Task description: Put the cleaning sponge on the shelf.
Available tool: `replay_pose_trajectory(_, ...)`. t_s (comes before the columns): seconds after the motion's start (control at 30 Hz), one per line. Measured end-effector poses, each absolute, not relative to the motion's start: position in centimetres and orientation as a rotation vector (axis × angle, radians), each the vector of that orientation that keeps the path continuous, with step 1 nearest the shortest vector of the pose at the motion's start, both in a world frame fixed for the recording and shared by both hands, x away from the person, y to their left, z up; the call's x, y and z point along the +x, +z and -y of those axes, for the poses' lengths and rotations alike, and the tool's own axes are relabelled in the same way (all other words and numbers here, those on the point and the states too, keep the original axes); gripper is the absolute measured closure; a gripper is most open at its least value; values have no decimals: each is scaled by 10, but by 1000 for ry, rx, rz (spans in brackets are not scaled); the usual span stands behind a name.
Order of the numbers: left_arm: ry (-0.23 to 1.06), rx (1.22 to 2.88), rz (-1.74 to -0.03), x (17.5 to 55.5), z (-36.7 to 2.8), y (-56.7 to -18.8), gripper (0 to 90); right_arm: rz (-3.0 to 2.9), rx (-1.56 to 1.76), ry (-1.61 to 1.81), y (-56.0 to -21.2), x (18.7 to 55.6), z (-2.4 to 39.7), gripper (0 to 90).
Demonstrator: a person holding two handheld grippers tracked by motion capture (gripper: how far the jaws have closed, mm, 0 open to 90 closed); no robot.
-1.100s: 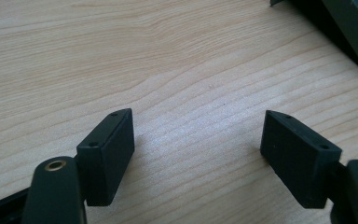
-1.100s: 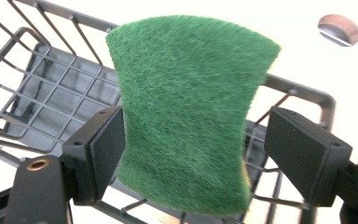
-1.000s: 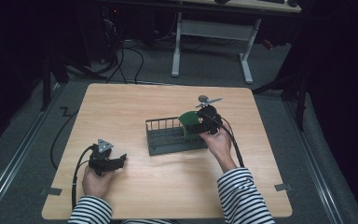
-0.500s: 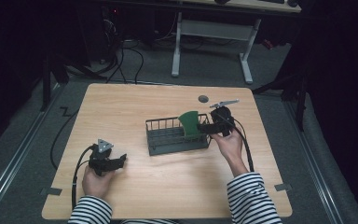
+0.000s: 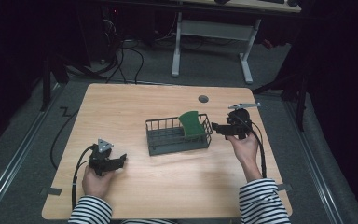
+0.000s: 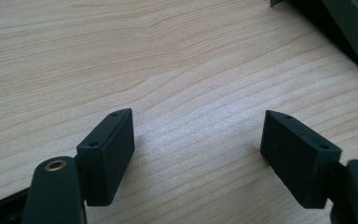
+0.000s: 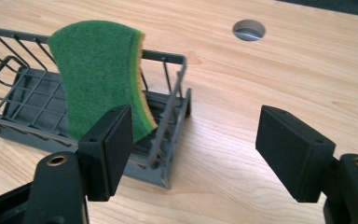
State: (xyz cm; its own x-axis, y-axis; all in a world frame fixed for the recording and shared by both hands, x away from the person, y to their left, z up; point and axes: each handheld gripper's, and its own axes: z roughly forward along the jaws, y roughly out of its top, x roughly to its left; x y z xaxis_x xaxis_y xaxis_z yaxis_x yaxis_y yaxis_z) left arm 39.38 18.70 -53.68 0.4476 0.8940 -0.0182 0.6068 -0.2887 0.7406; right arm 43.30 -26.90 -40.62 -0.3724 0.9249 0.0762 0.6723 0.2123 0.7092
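Observation:
A green sponge with a yellow back [image 5: 192, 124] [image 7: 98, 79] stands on edge inside the right end of a dark wire basket [image 5: 177, 148] [image 7: 168, 58], leaning against its wall. My right gripper [image 5: 216, 128] [image 7: 193, 135] hovers just right of the basket and points at it. It is open; its jaws have just been closing slightly, with nothing between them. My left gripper [image 5: 120, 160] [image 6: 198, 140] rests low over the wood at the table's front left, open and empty, with a corner of the basket [image 6: 354, 32] ahead of it.
The wooden table [image 5: 135, 107] has a round cable hole [image 5: 203, 99] [image 7: 248, 29] behind the basket. Striped sleeves come in from the bottom edge. Beyond the table stand a desk frame [image 5: 177, 51] and loose cables on the floor.
My right gripper has drawn back to the right, away from the sponge and past the basket's end. The sponge stays standing in the basket. The left gripper has not moved.

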Motion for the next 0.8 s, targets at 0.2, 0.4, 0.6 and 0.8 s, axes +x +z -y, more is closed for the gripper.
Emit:
replay_pose_trajectory(0.2, 534, 2011, -1253, 394, -187, -537, 264, -2098, 1487, 976, -398, 425, 281, 281)
replay_pose_trajectory(0.4, 534, 2011, -1253, 394, -187, -537, 264, -2075, 1477, 986, -392, 414, 291, 283)
replay_pose_trajectory(0.6, 533, 2011, -1253, 394, -187, -537, 264, -2058, 1465, 998, -385, 406, 298, 287)
replay_pose_trajectory(0.8, 533, 2011, -1253, 394, -187, -537, 264, -2045, 1458, 989, -380, 396, 304, 289)
